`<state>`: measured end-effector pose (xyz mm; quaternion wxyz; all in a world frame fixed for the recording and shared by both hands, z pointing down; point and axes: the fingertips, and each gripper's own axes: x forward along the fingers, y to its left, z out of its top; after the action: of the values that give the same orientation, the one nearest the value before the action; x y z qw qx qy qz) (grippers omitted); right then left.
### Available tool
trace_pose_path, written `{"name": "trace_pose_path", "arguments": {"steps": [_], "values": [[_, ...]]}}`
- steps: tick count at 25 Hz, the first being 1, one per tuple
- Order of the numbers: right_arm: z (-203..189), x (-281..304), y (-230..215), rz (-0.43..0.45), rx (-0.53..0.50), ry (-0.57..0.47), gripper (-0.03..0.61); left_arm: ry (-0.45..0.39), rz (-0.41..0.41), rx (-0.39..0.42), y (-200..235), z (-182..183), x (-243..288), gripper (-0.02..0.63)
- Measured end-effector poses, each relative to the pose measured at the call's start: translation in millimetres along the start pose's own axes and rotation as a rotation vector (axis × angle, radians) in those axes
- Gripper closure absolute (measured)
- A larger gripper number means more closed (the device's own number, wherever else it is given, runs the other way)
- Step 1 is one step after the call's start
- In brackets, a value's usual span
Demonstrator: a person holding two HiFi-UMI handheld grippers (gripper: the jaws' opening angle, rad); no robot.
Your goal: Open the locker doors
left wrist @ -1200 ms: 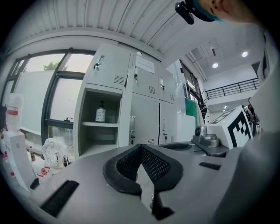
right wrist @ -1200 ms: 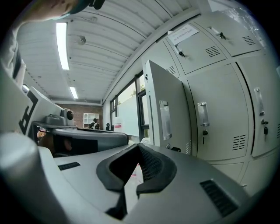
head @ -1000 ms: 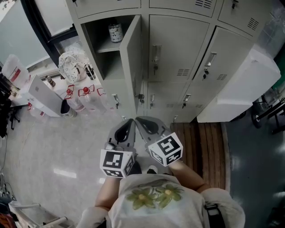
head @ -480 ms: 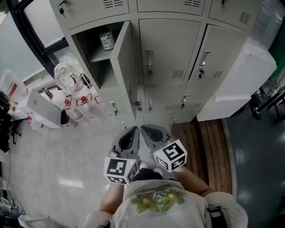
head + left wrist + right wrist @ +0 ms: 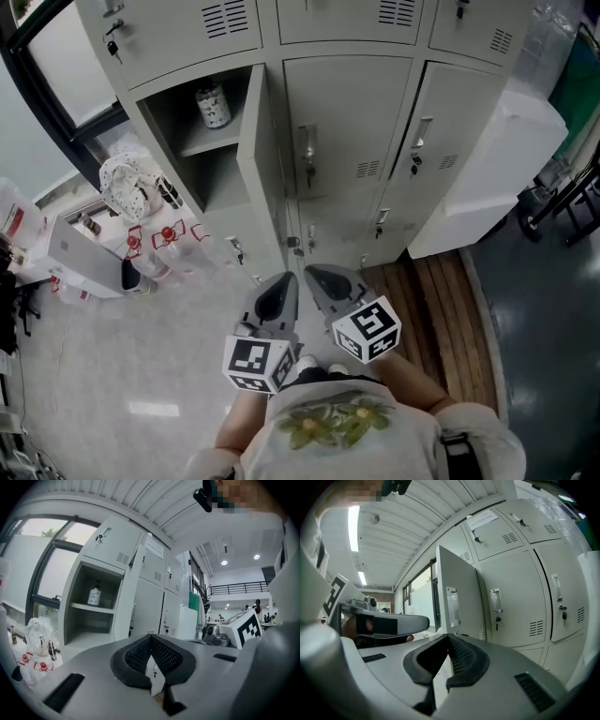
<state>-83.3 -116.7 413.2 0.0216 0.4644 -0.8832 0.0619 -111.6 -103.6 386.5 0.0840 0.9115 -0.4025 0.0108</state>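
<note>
The grey lockers fill the top of the head view. One locker stands open, its door (image 5: 257, 159) swung out toward me, with a small bottle (image 5: 213, 105) on its shelf. The middle door (image 5: 352, 122) and the right door (image 5: 455, 117) are closed, each with a handle (image 5: 307, 150). My left gripper (image 5: 279, 289) and right gripper (image 5: 323, 279) hover side by side before the lower lockers, both shut and empty. The left gripper view shows the open compartment (image 5: 89, 611). In the right gripper view the open door (image 5: 457, 602) is seen nearly edge-on beside the closed doors (image 5: 513, 597).
A white box-like unit (image 5: 492, 178) stands against the lockers at the right, above a wooden slatted platform (image 5: 436, 300). On the floor at the left are red-capped bottles (image 5: 164, 246), a white patterned bag (image 5: 127, 183) and a white box (image 5: 80, 248).
Both grippers have kept shut and drifted slightly right and lower in the head view. The lockers have slid left, and more of the top row now shows.
</note>
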Motion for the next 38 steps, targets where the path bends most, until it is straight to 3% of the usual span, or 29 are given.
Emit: {"name": "trace_pose_path", "arguments": {"steps": [8,15,26,28,38], "values": [[2.1,15.4,-18.2,-0.110,-0.041,-0.016,0.549,-0.011,-0.050,-0.010,10.8,-1.3,9.7,0.586],[20.5,24.7,-55.5,-0.123,-0.038,-0.051,0.548,0.016,-0.065,-0.001,-6.1,-0.3,32.7,0.586],[57.3,44.9,-100.5,-0.047,-0.098,-0.083,0.541,-0.024,0.065,0.003,-11.0,13.2,68.3,0.586],[60.6,49.7,-106.9,-0.040,-0.099,-0.091,0.490,-0.022,0.090,0.005,-10.9,12.5,70.7,0.586],[65.8,87.0,-138.8,-0.017,-0.069,-0.090,0.440,-0.010,0.192,0.028,-4.9,12.6,74.9,0.586]]}}
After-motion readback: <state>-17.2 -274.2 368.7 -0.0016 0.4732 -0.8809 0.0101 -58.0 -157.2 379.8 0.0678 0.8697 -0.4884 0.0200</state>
